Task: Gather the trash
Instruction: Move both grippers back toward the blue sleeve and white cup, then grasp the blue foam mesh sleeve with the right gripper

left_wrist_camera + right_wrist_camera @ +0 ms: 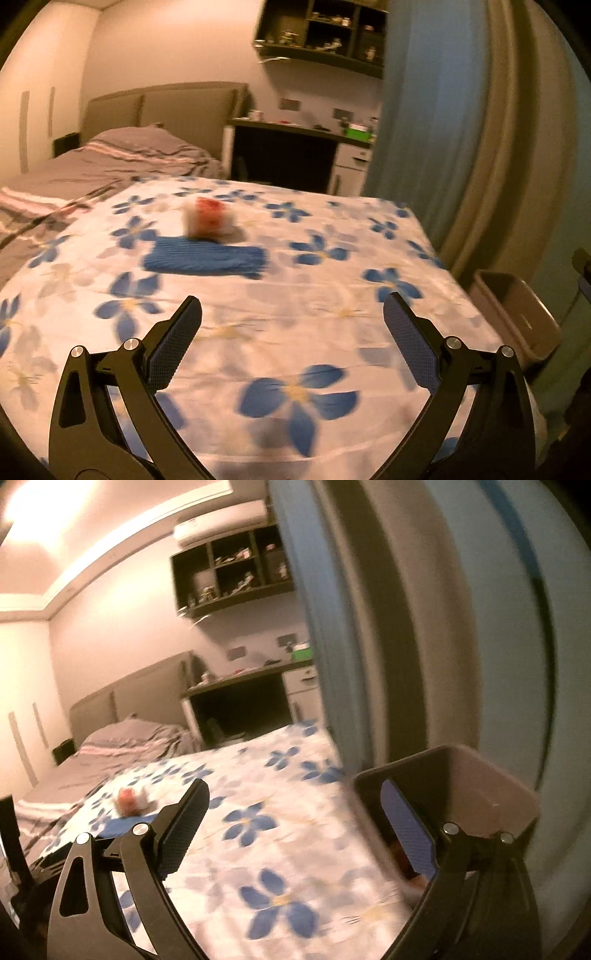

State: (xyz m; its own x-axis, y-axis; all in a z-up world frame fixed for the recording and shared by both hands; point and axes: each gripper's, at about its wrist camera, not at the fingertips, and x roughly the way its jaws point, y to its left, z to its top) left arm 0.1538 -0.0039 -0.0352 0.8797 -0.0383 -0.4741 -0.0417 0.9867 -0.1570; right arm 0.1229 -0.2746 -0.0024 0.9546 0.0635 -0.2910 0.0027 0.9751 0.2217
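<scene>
Bedroom under dim warm light: grey bed (110, 162) with padded headboard lying at far left, dark desk (288, 155) beyond it, wall shelf (325, 33) above, blue curtain (424, 129) hanging at right. In the foreground, a table draped in a white cloth with blue flowers (295, 314).

Sitting toward the far left of that cloth: a blurred red-and-white piece of trash (208, 221), resting at the back edge of a blue knitted cloth (207, 260); the same trash showing small in the right wrist view (129, 801).

Hovering over the near cloth: left gripper (292, 317), jaws spread wide, nothing between them, well short of the trash.

Standing off the table's right edge: a brown bin (517, 314). Hanging beside it: right gripper (295, 808), jaws released and wide, its right finger overlapping the bin's mouth (480, 771), grasping nothing. Something reddish lying inside the bin, too blurred to identify.
</scene>
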